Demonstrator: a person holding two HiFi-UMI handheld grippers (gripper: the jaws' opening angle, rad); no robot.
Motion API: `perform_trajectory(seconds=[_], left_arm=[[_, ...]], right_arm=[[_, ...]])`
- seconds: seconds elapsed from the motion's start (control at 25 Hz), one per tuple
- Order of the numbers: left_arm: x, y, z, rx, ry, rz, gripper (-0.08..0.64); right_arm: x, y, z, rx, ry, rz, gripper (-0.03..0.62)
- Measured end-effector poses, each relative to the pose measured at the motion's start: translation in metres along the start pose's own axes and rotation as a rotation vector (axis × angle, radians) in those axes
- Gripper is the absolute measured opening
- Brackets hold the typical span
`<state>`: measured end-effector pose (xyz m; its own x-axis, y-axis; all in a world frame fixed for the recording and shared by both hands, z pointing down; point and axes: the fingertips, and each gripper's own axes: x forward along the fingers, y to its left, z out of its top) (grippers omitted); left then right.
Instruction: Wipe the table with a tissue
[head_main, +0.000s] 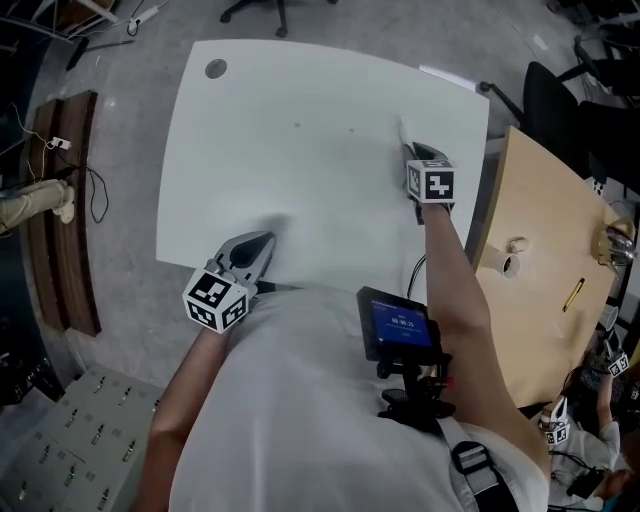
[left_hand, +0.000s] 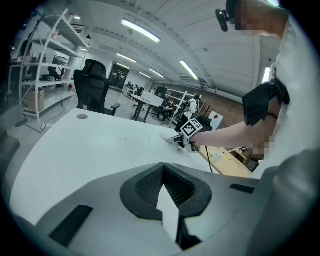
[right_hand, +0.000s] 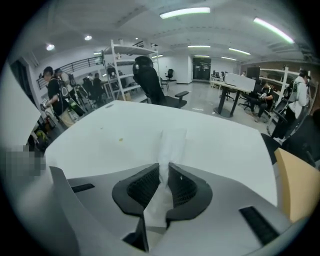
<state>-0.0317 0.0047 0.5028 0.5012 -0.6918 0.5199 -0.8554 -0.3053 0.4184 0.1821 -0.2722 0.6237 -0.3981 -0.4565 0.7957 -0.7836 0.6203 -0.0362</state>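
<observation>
The white table (head_main: 300, 150) fills the middle of the head view. My right gripper (head_main: 413, 152) leans down over the table's right part, shut on a white tissue (head_main: 404, 130) whose free end lies on the tabletop ahead of the jaws. In the right gripper view the tissue (right_hand: 172, 142) runs up between the dark pads of that gripper (right_hand: 164, 172) onto the table. My left gripper (head_main: 262, 243) rests at the near left edge, its jaws shut with nothing in them (left_hand: 163, 170). From the left gripper view the right gripper (left_hand: 184, 137) shows across the table.
A tan wooden table (head_main: 540, 230) stands close to the right, with a tape roll (head_main: 510, 258) and a yellow pen (head_main: 573, 293) on it. A round cap (head_main: 215, 68) sits in the white table's far left corner. Small specks (right_hand: 120, 139) mark the surface. A black office chair (right_hand: 150, 80) stands beyond the far edge.
</observation>
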Motion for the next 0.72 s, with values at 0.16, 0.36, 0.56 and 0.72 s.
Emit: perform_trajectory(seconds=[0.16, 0.36, 0.56, 0.72], left_arm=[[-0.003, 0.002, 0.004, 0.004, 0.000, 0.015, 0.005], [-0.023, 0.015, -0.003, -0.016, -0.007, 0.057, 0.005], [-0.030, 0.014, -0.009, -0.038, -0.016, 0.081, 0.005], [-0.024, 0.011, -0.013, -0.044, -0.010, 0.074, 0.005]], right_arm=[[0.022, 0.041, 0.023, -0.060, -0.018, 0.082, 0.060], [0.039, 0.073, 0.045, -0.191, -0.016, 0.130, 0.060], [0.044, 0.093, 0.058, -0.413, -0.015, 0.172, 0.060], [0.052, 0.104, 0.063, -0.515, -0.031, 0.257, 0.060]])
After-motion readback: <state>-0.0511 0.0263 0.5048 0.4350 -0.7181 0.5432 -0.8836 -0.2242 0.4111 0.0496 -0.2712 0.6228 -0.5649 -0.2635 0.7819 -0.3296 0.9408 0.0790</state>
